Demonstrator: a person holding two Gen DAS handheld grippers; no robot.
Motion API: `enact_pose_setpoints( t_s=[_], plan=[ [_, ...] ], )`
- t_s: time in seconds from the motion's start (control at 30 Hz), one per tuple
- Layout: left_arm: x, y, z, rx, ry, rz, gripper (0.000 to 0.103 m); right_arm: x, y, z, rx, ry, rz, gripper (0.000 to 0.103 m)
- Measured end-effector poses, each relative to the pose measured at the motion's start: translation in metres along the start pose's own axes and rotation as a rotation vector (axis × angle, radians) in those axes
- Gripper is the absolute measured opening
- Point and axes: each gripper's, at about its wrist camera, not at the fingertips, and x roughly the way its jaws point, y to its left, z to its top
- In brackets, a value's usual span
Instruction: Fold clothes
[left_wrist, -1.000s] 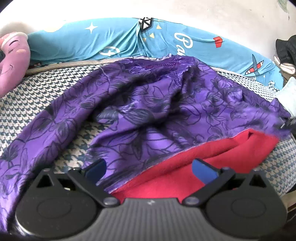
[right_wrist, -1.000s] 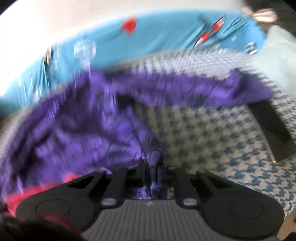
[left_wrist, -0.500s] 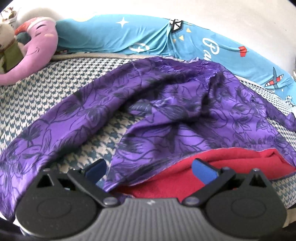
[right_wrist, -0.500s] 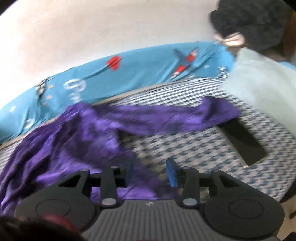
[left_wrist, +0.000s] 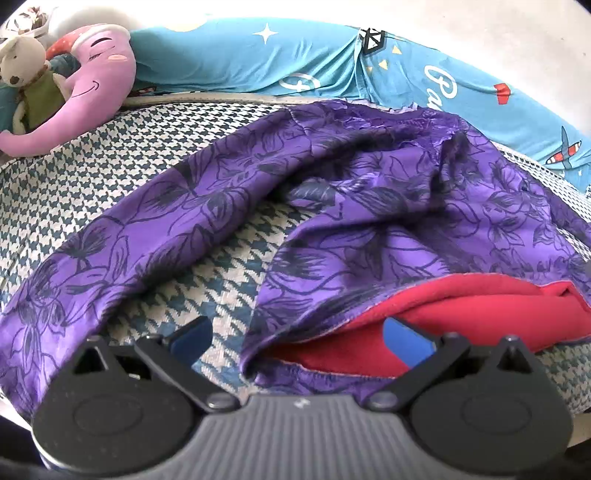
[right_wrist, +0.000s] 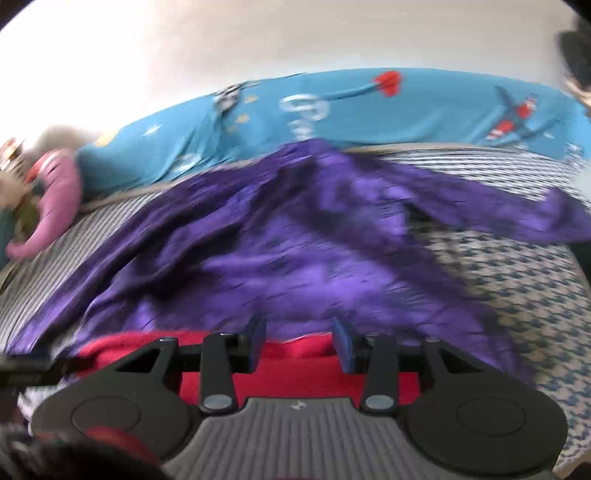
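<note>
1. Both tongs empty: left tongs (left_wrist: 297, 334) spread wide, right tongs (right_wrist: 298, 345) parted more narrowly, nothing between the blue pads of either.
2. Changed within the last second: right tongs, clamped then on a bunch of purple cloth, now let go and drawn back; right view smeared by motion.
3. Purple flowered garment (left_wrist: 369, 206) spread crumpled just ahead of both tongs on the checked bed cover (left_wrist: 92, 177), red lining (left_wrist: 461, 306) showing at the near hem, right under the right pad of the left tongs.
4. One long purple part (left_wrist: 122, 251) trailing ahead-left of the left tongs, a strip of bare checked cover between it and the main body; another (right_wrist: 535, 214) reaching far right of the right tongs.
5. Meaning for the task, as a judgement: spreading step over, garment released but still rumpled, no fold made yet; near hem the likely next hold.
6. Around: blue printed bolster (left_wrist: 295, 62) beyond the garment, pink plush toy (left_wrist: 88, 92) and small stuffed animal (left_wrist: 26, 70) far ahead-left.
7. In the way: nothing on the cloth itself; only deep creases in the middle and the exposed lining likely to spoil a clean fold.
</note>
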Motion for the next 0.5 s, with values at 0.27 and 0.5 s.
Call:
enact_pose_setpoints(
  t_s=[0.27, 0.5],
  plan=[
    [0.012, 0.009, 0.000, -0.027, 0.039, 0.000, 0.095, 0.010, 0.057, -0.023, -0.227, 0.042, 0.141, 0.040],
    [0.013, 0.003, 0.000, 0.016, 0.024, 0.008, 0.060, 0.017, 0.102, -0.044, -0.429, 0.047, 0.226, 0.040]
  ],
)
